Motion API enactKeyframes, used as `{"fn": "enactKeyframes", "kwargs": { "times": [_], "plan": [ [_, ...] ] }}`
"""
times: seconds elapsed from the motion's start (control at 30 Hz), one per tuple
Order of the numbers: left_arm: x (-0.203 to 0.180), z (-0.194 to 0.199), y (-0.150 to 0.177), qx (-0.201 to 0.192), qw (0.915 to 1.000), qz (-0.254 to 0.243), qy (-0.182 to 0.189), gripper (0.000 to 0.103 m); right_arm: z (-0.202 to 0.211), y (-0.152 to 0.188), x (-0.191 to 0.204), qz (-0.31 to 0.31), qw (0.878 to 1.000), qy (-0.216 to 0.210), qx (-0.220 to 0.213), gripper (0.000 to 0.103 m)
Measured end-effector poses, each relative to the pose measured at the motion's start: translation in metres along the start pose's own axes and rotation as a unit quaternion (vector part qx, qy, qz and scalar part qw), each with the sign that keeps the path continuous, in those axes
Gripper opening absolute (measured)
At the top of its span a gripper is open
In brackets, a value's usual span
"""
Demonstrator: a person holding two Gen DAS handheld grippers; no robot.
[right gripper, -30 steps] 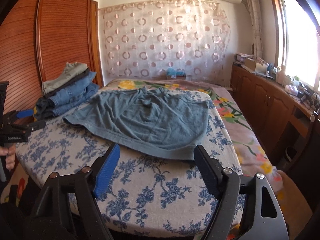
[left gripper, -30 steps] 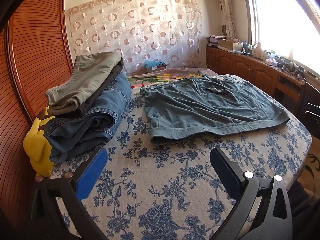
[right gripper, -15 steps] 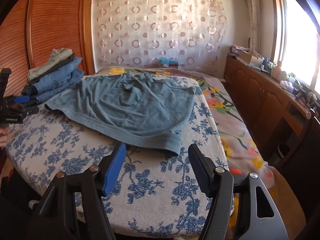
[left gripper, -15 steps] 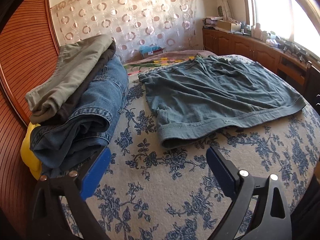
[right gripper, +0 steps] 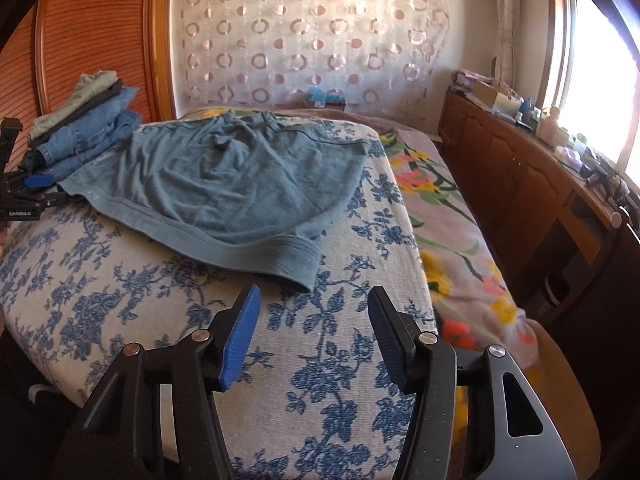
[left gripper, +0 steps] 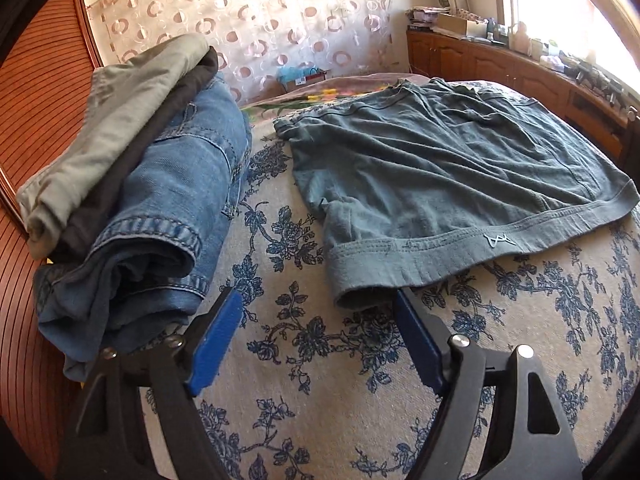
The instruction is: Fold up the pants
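Note:
A pair of grey-blue shorts (left gripper: 448,176) lies spread flat on the blue-flowered bed cover (left gripper: 304,392), waistband toward me. It also shows in the right wrist view (right gripper: 232,184). My left gripper (left gripper: 316,316) is open, low over the cover, just short of the waistband's left corner (left gripper: 352,280); its right fingertip (left gripper: 404,308) almost touches the hem. My right gripper (right gripper: 312,312) is open, just short of the waistband's right corner (right gripper: 300,264). The left gripper also shows at the left edge of the right wrist view (right gripper: 28,192).
A stack of folded trousers, jeans under dark and khaki ones (left gripper: 132,184), sits on the bed's left side by the wooden wardrobe doors (left gripper: 24,128). A wooden counter with clutter (right gripper: 532,160) runs under the window on the right. The bed edge (right gripper: 420,280) drops off to the right.
Both grippers have moved forward and lower toward the shorts' waistband, the left to its left corner, the right to its right corner. Both stay open. The shorts have not moved.

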State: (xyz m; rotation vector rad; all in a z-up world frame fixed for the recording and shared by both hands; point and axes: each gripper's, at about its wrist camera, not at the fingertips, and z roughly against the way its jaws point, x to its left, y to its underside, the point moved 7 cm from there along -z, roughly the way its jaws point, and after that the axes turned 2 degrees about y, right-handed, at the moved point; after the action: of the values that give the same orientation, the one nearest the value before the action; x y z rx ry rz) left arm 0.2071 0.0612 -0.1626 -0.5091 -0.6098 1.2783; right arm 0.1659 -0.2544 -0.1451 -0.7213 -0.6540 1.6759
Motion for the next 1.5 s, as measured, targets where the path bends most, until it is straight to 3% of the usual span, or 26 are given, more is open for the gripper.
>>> {"fn": "enactKeyframes", "kwargs": {
  "times": [0.2,0.3,0.43,0.5,0.83,0.93,1.07,1.5],
  "plan": [
    [0.0,-0.002,-0.002,0.002,1.0,-0.002,-0.004,0.078,-0.013,-0.001,0.002,0.015,1.0,0.002,0.014,0.05],
    [-0.001,-0.004,-0.003,0.004,1.0,-0.005,-0.006,0.078,-0.019,-0.003,0.005,0.022,1.0,0.002,0.017,0.04],
    [0.0,-0.004,-0.004,0.003,1.0,0.0,-0.002,0.078,-0.018,-0.01,0.007,0.02,1.0,-0.007,0.005,0.008],
    [0.001,-0.004,-0.005,0.001,1.0,0.003,0.0,0.074,-0.016,-0.014,0.006,0.018,1.0,-0.005,-0.002,0.006],
    [-0.003,-0.005,-0.009,-0.004,0.9993,0.016,0.035,0.024,-0.017,-0.011,0.008,0.019,1.0,-0.008,0.001,0.005],
    [-0.008,-0.003,-0.007,-0.004,0.9991,0.012,0.041,0.02,-0.018,-0.01,0.007,0.019,1.0,-0.008,0.002,0.005],
    [-0.009,0.005,-0.007,-0.014,0.9987,0.013,0.047,0.007,-0.018,-0.009,0.007,0.025,1.0,-0.004,0.003,0.004],
    [-0.004,0.042,-0.013,-0.059,0.9966,0.025,0.053,0.0,-0.003,-0.027,0.003,0.02,1.0,-0.015,-0.016,0.001]
  ]
}}
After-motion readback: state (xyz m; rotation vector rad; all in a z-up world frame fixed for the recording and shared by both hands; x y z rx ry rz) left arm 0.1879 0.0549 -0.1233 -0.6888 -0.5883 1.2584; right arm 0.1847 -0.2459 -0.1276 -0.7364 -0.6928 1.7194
